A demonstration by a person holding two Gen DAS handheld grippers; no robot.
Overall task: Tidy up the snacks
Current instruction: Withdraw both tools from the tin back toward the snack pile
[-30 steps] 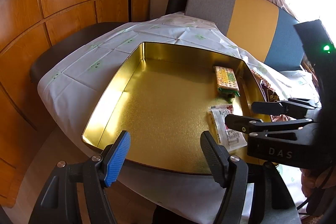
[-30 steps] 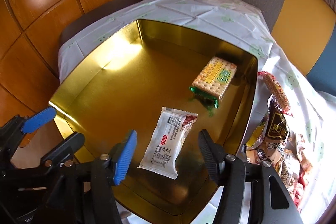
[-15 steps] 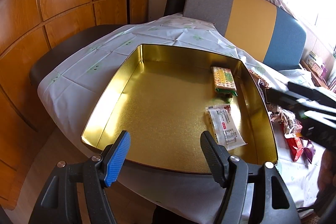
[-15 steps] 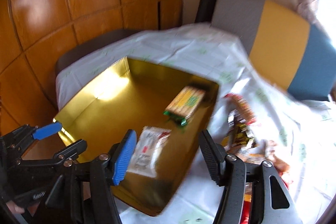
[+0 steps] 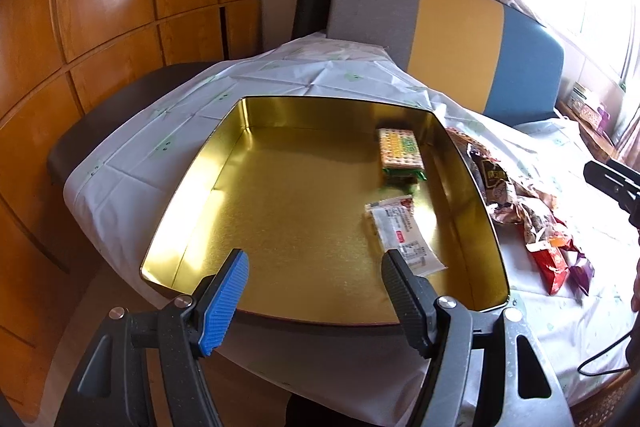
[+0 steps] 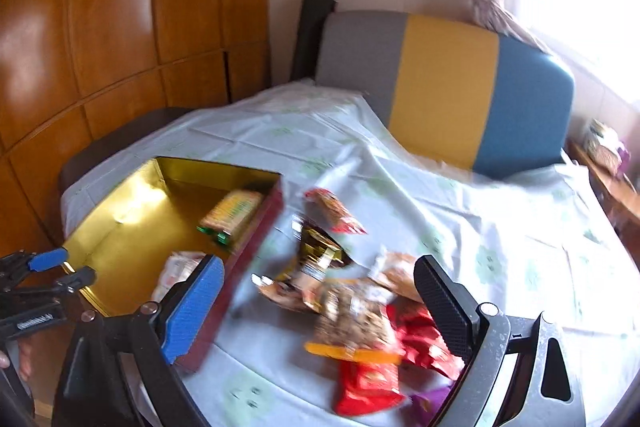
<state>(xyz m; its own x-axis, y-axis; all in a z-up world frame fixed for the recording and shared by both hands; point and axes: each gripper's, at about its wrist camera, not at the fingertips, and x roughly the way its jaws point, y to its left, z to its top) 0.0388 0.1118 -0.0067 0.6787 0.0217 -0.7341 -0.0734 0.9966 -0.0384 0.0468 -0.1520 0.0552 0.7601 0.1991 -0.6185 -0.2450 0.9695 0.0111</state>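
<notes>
Left wrist view showed the left gripper [image 5: 314,291] with its jaws apart and empty, hovering over the near edge of the gold tin [image 5: 188,183]. Inside the tin, by its right wall, lay a cracker pack [image 5: 400,151] toward the far corner and a white packet [image 5: 404,235] nearer, apart from each other. The tin sat on the table's white cloth [image 5: 280,75], close to its left edge. Right wrist view was blurred; the right gripper [image 6: 318,297] had its jaws apart, holding nothing, above a heap of snacks [image 6: 352,311] lying on the cloth just beside the tin's right wall. A striped sofa [image 6: 444,87] stood behind the table.
</notes>
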